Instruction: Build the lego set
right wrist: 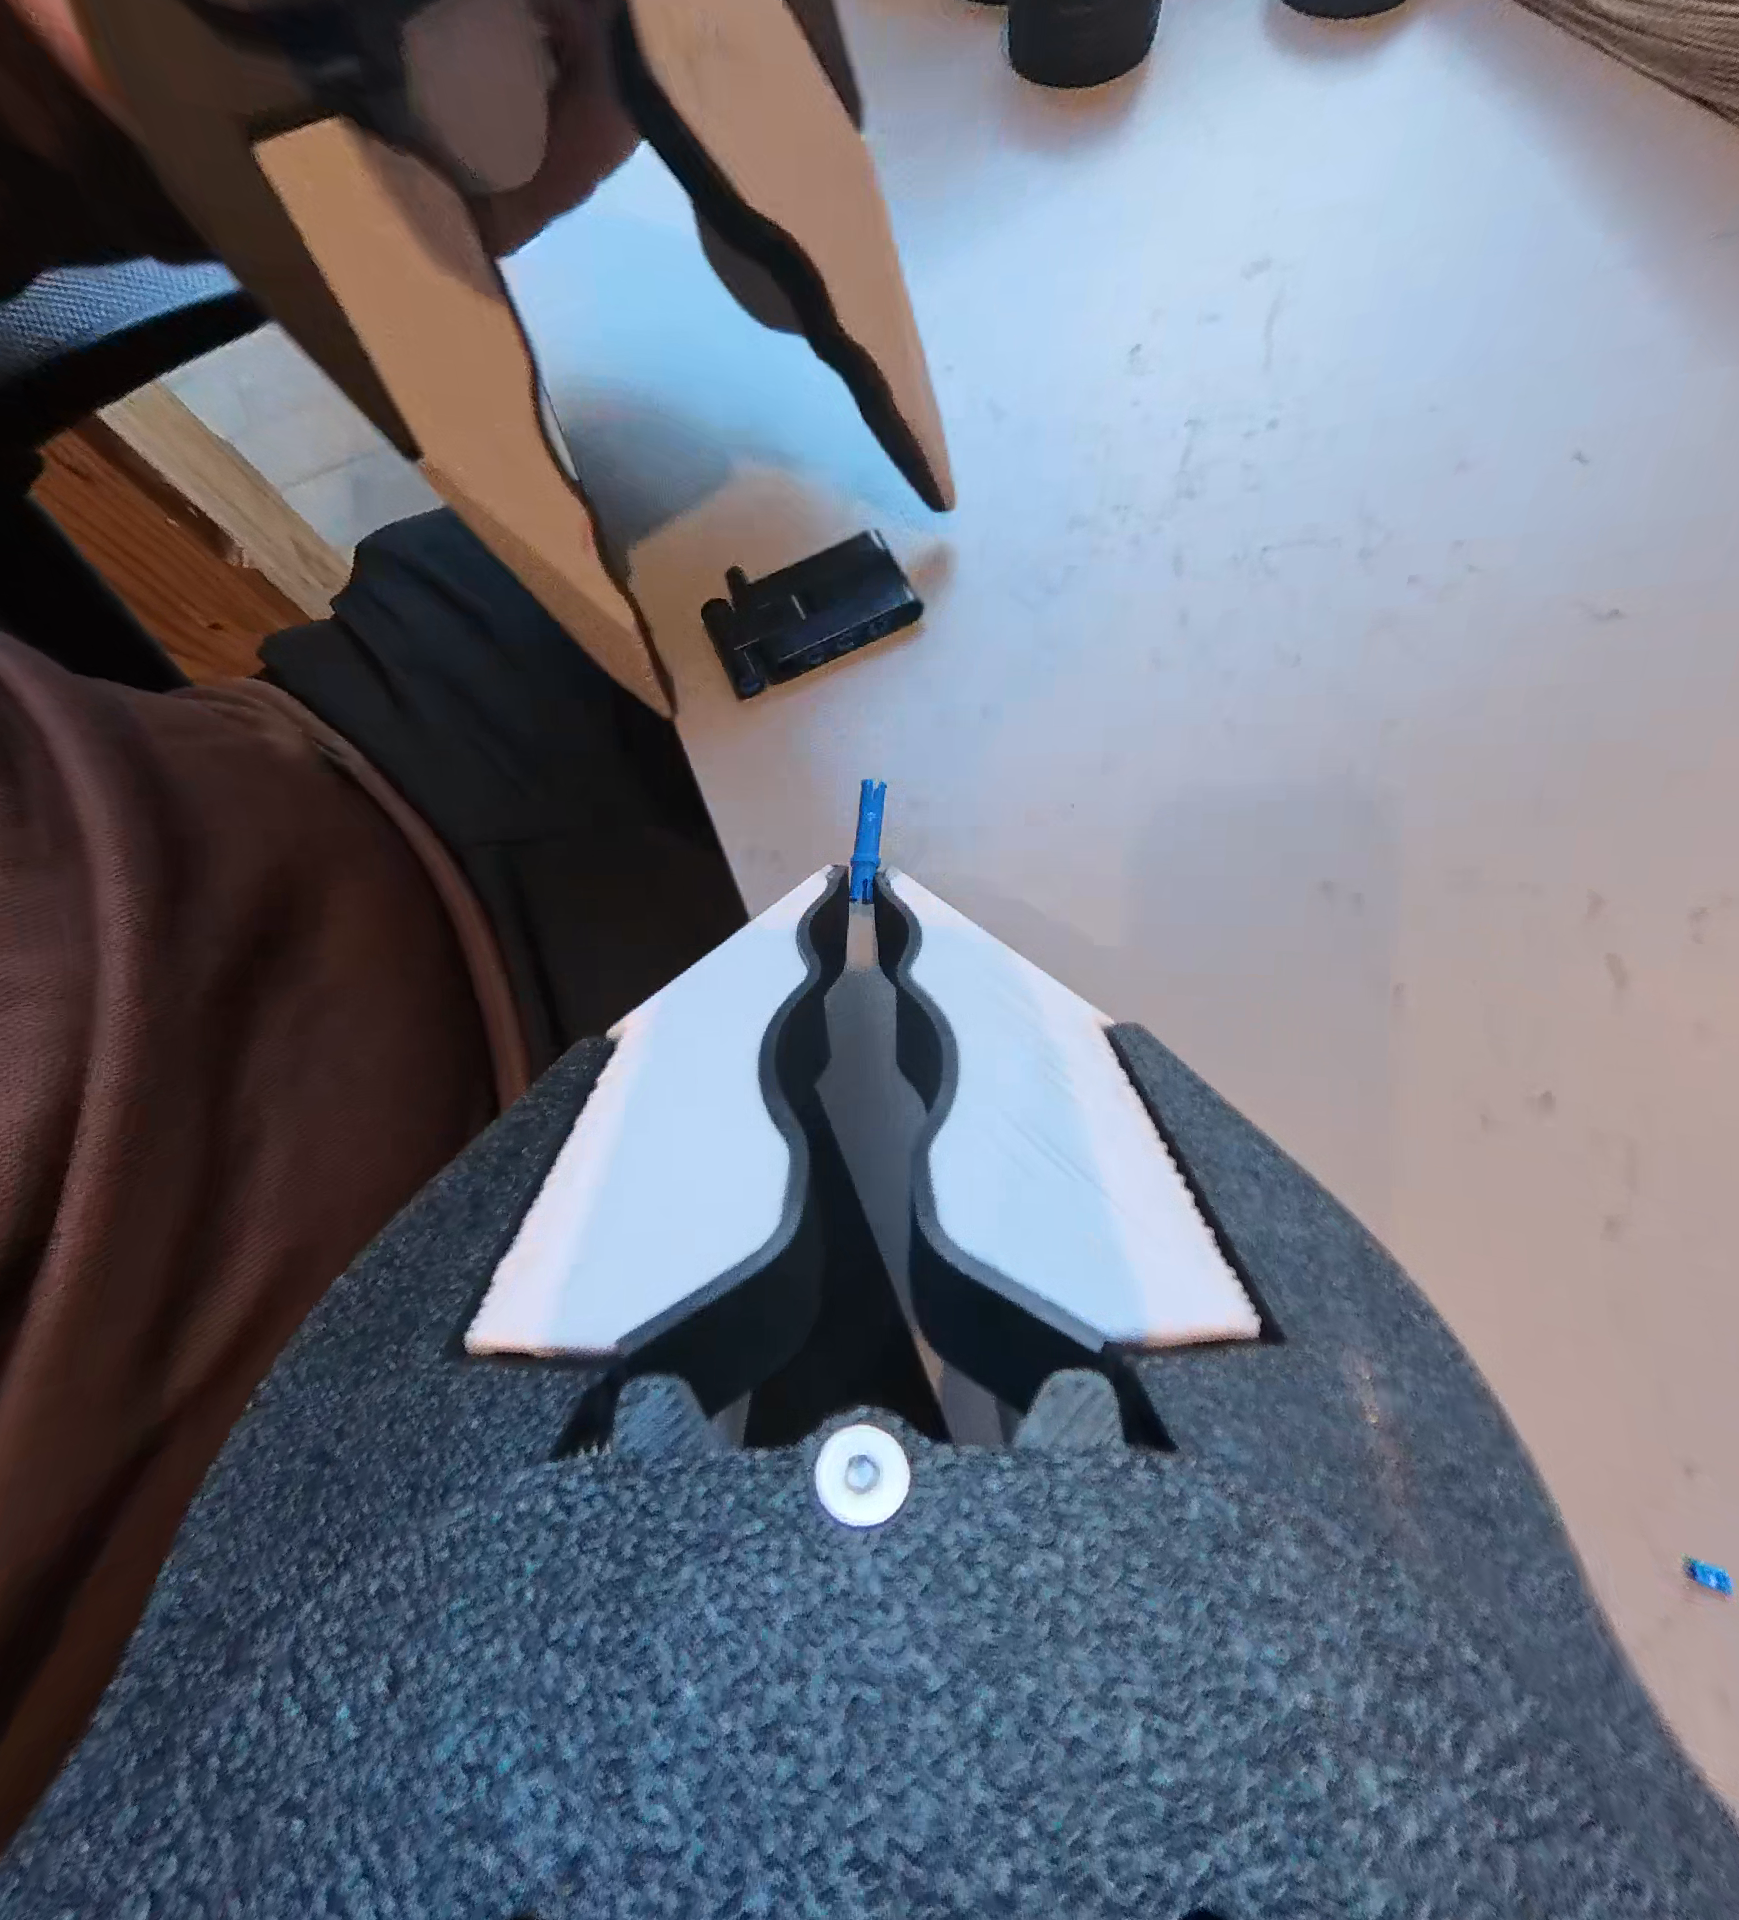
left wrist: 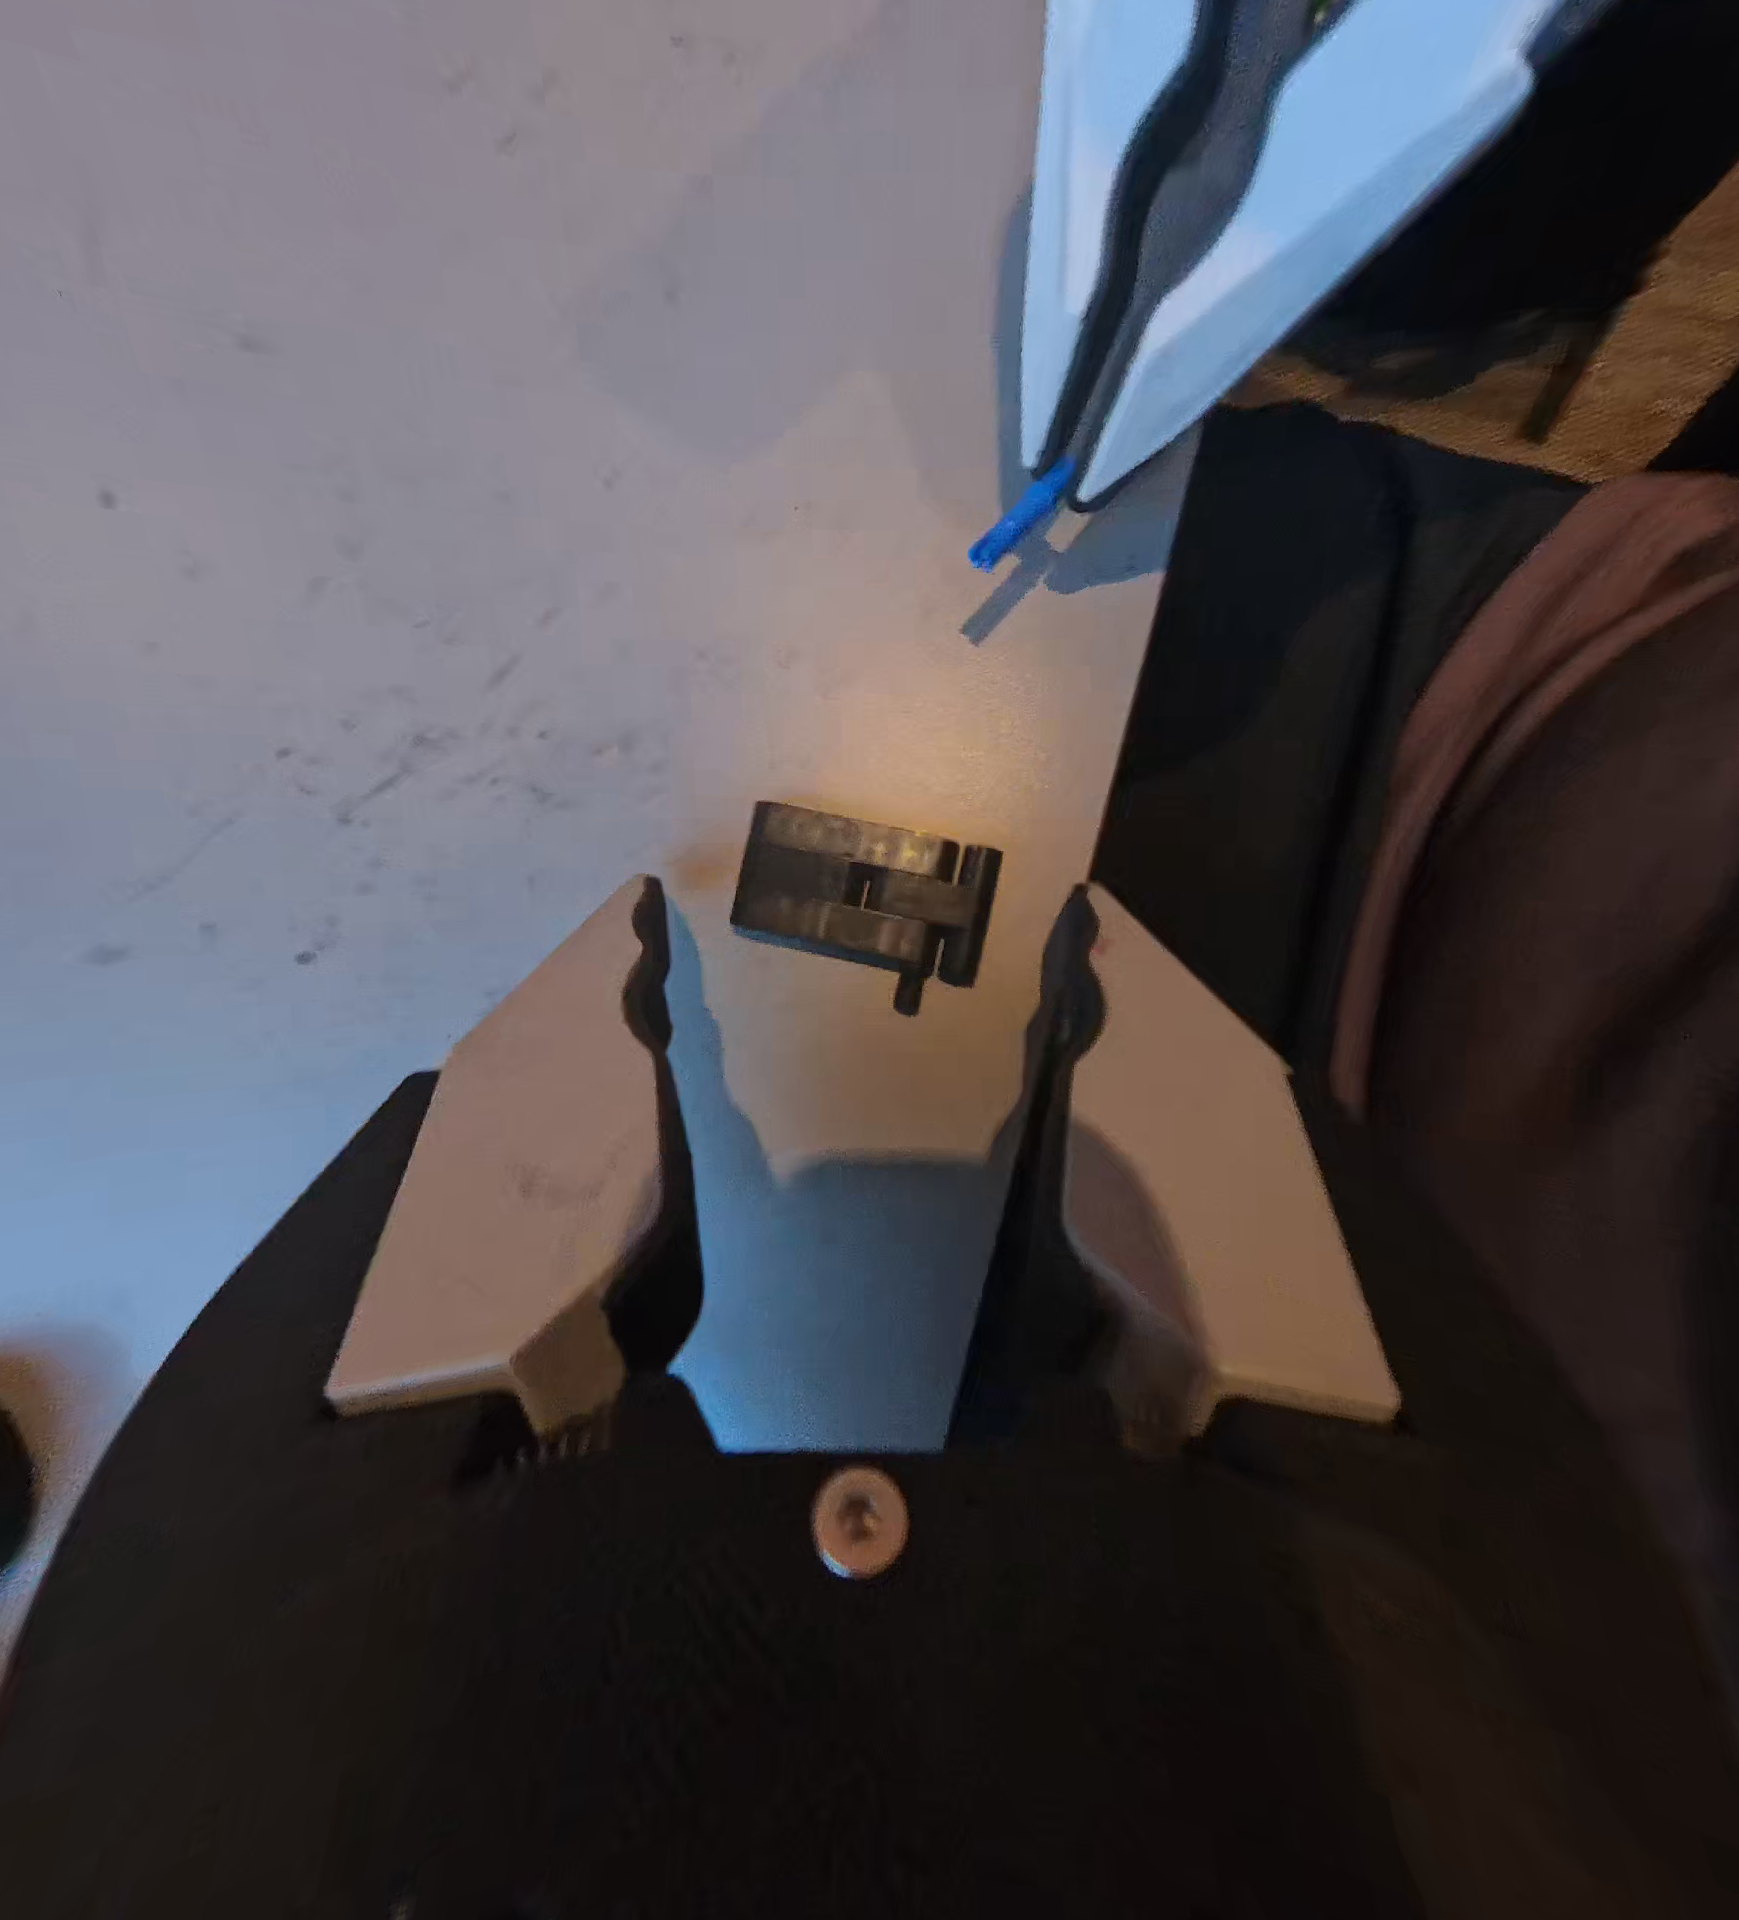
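Blue pin (right wrist: 868, 826) lengthwise beyond right tool (right wrist: 861, 878)

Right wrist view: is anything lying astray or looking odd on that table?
One small blue piece lies alone on the white table, far from the black lego assembly. The right gripper pinches a blue pin; the tabletop is scuffed. Nothing looks broken.

Both wrist views look steeply down, close to the table (left wrist: 325, 520) — facing each other, sharing the black assembly (left wrist: 860, 899).
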A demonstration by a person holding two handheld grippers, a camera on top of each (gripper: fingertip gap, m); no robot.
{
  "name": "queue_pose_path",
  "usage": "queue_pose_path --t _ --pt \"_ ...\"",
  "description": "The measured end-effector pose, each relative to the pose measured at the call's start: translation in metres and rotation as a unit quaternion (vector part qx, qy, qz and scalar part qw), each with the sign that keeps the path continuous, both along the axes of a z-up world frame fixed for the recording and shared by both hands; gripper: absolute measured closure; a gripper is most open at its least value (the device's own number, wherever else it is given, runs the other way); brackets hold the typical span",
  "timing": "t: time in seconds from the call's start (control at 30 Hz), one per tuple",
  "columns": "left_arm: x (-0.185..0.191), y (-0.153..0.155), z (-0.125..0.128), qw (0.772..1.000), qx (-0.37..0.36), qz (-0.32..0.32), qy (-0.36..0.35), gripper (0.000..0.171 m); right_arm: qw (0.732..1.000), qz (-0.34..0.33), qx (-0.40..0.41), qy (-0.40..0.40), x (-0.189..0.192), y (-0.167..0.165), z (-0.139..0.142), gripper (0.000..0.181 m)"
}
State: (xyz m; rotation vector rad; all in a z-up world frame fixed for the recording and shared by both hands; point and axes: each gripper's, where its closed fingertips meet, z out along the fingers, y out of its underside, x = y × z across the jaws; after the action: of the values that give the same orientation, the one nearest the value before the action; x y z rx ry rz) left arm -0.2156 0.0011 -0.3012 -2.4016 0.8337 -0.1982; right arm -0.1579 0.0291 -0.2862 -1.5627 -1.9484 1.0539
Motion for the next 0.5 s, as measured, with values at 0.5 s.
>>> queue_pose_path --t 0.5 --pt "0.004 -0.014 -0.019 0.929 0.17 -0.06 0.323 0.118 0.998 0.041 0.042 -0.017 -0.002 -0.025 -0.012 0.177"
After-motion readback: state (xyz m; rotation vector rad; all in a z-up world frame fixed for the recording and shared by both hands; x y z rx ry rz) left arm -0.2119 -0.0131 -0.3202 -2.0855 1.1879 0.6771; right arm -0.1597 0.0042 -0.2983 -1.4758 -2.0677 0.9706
